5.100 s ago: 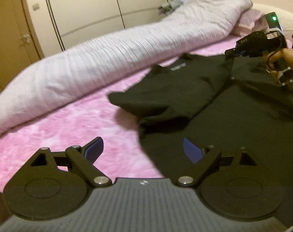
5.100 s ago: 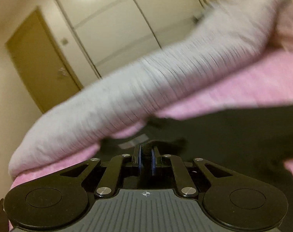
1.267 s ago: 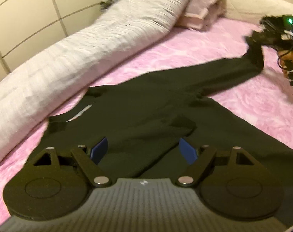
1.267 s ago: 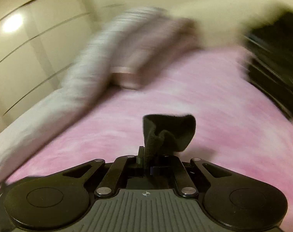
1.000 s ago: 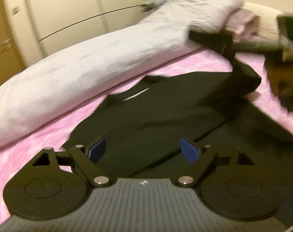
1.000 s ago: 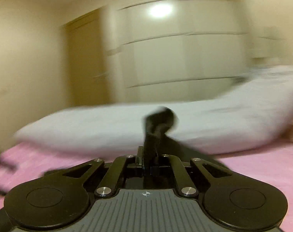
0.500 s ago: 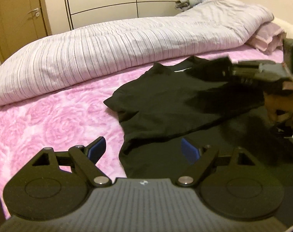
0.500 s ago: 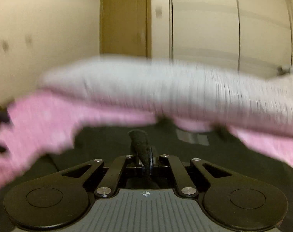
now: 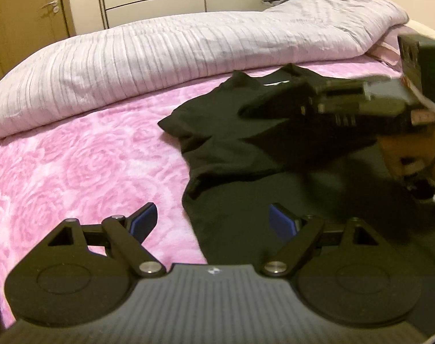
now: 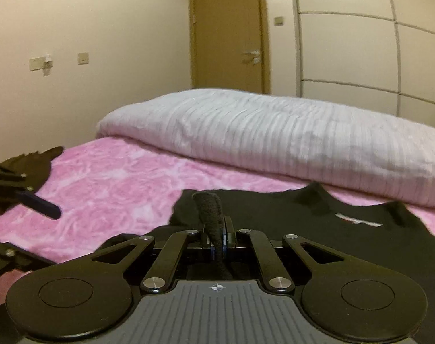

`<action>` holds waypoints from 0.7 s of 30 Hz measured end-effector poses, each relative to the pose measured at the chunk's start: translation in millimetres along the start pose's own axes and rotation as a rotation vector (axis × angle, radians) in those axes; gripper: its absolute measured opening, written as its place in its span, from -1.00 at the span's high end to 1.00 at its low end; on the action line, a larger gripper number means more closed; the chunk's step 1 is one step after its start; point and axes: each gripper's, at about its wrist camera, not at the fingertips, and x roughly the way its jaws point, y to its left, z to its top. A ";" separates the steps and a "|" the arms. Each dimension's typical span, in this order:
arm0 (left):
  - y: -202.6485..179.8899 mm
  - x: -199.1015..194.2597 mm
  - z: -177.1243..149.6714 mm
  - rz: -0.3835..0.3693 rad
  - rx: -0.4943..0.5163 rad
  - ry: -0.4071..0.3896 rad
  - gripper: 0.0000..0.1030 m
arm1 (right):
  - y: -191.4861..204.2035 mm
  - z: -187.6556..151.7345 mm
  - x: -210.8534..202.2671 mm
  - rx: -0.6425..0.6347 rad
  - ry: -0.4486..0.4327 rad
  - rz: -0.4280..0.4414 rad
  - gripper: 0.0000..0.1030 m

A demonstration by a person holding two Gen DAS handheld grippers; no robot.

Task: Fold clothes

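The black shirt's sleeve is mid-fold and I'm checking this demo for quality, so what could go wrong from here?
1. The right gripper pinches only a thin bunch of the sleeve; it may slip out or land crumpled on the black shirt.
2. The left gripper hangs open over the shirt's edge, pinning nothing, so the body may shift on the pink bedspread.

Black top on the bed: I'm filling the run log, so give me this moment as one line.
right gripper: shut on sleeve | left gripper: open, holds nothing | black top: on pink bedspread
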 end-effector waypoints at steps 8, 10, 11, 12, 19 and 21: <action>-17.1 11.5 24.3 -0.035 0.027 -0.019 -0.60 | -4.6 -23.5 -41.3 -0.035 0.159 0.047 -0.23; -24.8 21.3 35.3 -0.054 0.031 -0.022 -0.60 | -11.6 -29.8 -71.3 -0.044 0.132 0.027 -0.24; -28.9 27.2 41.1 -0.066 0.031 -0.021 -0.60 | -19.7 -34.4 -87.3 -0.024 0.113 -0.004 -0.24; -33.2 34.7 46.2 -0.081 0.027 -0.012 -0.60 | -29.1 -39.5 -103.5 0.004 0.094 -0.040 -0.24; -51.0 105.0 62.8 -0.139 -0.038 0.148 -0.02 | -120.1 -83.5 -189.1 0.223 0.087 -0.476 -0.27; -52.2 115.3 64.0 -0.148 -0.057 0.163 0.08 | -144.5 -92.7 -198.8 0.296 0.101 -0.513 -0.27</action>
